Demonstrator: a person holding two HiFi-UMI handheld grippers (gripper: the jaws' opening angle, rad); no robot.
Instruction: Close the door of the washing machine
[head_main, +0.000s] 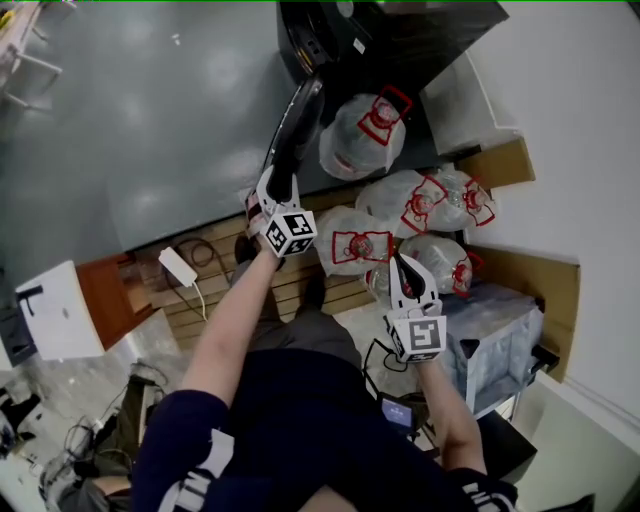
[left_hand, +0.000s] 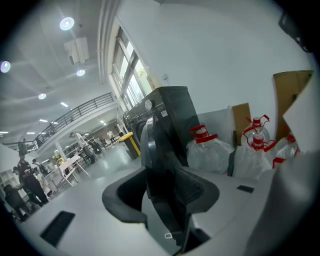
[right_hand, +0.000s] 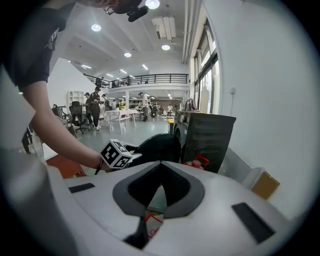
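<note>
Two tools are in use, one in each of the person's hands. The left tool (head_main: 282, 178) reaches forward to the free edge of the door (head_main: 300, 125). This dark, round door stands swung well out from the black washing machine (head_main: 400, 40), and the head view shows it edge-on. In the left gripper view the door's rim runs down between the jaws and fills the gap. As far as that view shows, a pad lies against each face, so this tool is pinching the door's edge.

The right tool (head_main: 402, 268) hangs lower and to the right, closer to the person's body and well apart from the door. Its own view shows the jaws pressed together at the tips, with only a thin slit behind them and nothing held. It points toward the door and the machine, and the left tool's marker cube shows at that view's left.

Several clear water jugs (head_main: 362, 135) with red caps and handles are clustered to the right of the door. One is just beside the door and the others are nearer the right tool.

Wooden slats (head_main: 290, 285) lie under the person. On them, left of the left forearm, rests a white charger (head_main: 178, 266) with its cable. A white box (head_main: 55, 310) sits further left, and cardboard (head_main: 500, 165) leans against the white wall on the right.
</note>
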